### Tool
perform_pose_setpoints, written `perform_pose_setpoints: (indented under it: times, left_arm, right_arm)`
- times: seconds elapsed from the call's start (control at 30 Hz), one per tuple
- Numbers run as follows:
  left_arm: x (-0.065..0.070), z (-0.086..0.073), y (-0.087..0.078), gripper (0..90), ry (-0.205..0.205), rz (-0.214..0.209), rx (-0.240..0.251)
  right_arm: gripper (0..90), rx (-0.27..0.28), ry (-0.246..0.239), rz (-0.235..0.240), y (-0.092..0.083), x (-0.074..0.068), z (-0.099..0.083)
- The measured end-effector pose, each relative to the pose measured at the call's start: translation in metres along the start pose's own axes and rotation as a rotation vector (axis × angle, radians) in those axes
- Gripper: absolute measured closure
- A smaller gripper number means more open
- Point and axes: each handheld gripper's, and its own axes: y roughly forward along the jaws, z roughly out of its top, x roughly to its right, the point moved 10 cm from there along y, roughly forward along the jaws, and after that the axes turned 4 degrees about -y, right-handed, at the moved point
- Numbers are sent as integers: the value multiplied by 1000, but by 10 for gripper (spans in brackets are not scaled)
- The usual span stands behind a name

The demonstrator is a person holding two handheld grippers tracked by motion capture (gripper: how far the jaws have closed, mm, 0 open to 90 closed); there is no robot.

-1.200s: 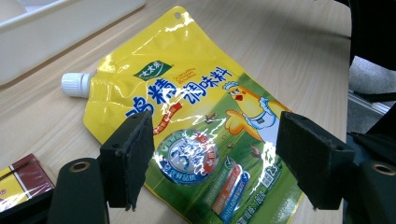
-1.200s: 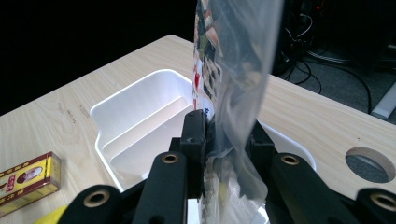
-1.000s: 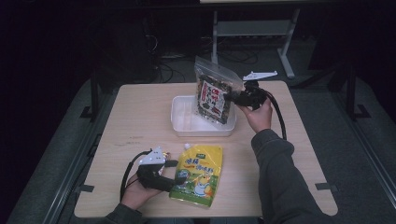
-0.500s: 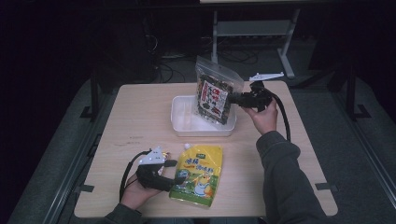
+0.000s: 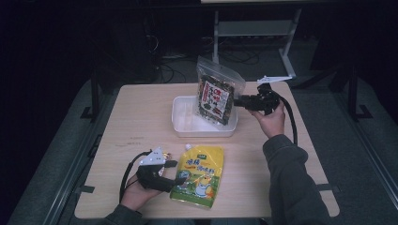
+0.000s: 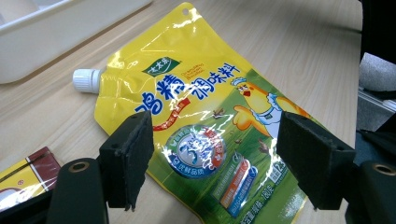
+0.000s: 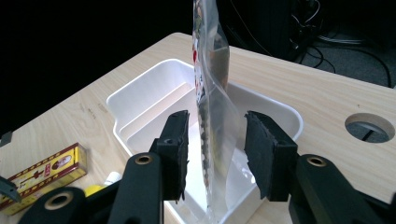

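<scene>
With the right gripper (image 7: 212, 154) spread open, jaws flanking the clear snack bag (image 7: 212, 93) but looks like not squeezing it, pads apart from the film on both sides as far as can be told. Bag standing upright in the white tray (image 5: 185, 125), leaning at its right end, close to the tabletop's far edge. Seems like the release step of dropping item 1 into the tray, basically done.

Down at the near edge, left gripper (image 6: 215, 163) also wide open, 2 black pads hovering over the yellow spout pouch (image 6: 196, 107), which lies flat on the tabletop just in front of the tray, white cap (image 6: 86, 80) pointing toward the tray. Not pinched yet, only straddled. Red and yellow box (image 6: 23, 175) right beside the pouch on the near-left side.

Next move, best guess: back the right gripper straight out without nudging the bag over, since it looks wobbly on its own. Then lower the left jaws onto the pouch edge, probably near the cap end where it's stiffer, close, lift, carry over the tray's near wall. Slippery glossy film, so a firm pinch needed or it slides out.
</scene>
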Motion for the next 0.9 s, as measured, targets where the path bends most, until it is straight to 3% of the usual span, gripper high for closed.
perform_pose_setpoints:
  times: [0.37, 0.9]
  left_arm:
    - [-1, -1, 1, 261, -2, 5, -7]
    - [-3, 1, -3, 259, -4, 14, 0]
  right_arm:
    - [537, -13, 11, 21, -11, -3, -13]
    - [492, -45, -6, 37, -15, -12, -15]
